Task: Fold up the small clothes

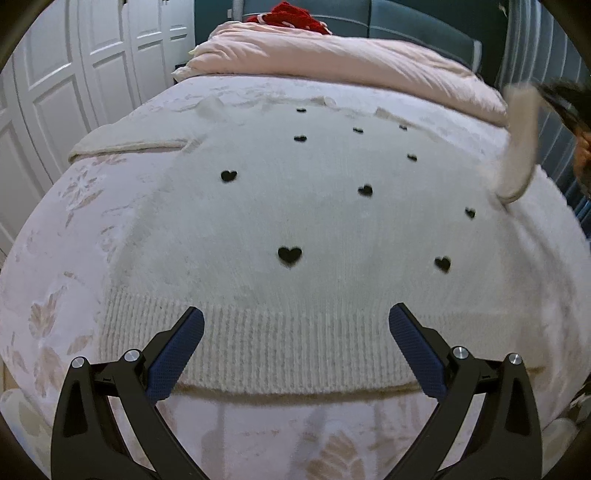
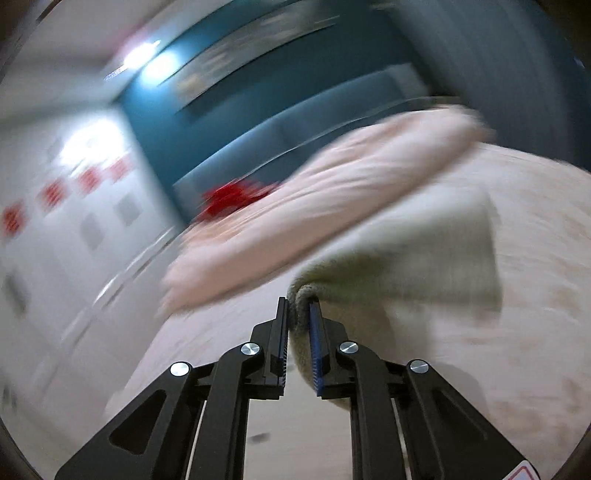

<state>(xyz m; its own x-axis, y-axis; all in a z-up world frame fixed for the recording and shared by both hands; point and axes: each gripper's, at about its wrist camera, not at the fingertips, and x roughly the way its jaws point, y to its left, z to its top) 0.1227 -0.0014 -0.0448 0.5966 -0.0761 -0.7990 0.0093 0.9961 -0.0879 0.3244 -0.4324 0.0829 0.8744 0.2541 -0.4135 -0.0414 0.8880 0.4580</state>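
Note:
A white knit sweater (image 1: pixel 295 221) with small black hearts lies flat on the bed, ribbed hem toward me. My left gripper (image 1: pixel 295 325) is open, its blue pads (image 1: pixel 184 350) just above the hem, holding nothing. The sweater's right sleeve (image 1: pixel 517 147) is lifted at the right edge, blurred. In the right wrist view my right gripper (image 2: pixel 299 306) is shut on that sleeve (image 2: pixel 406 266), which hangs from the jaws above the bed. The view is motion-blurred.
The bed has a pale pink patterned cover (image 1: pixel 55 277). A folded pink duvet (image 1: pixel 332 62) lies at the far end with a red item (image 1: pixel 291 14) on it. White wardrobe doors (image 1: pixel 74 74) stand at the left. A teal headboard (image 1: pixel 406 22) is behind.

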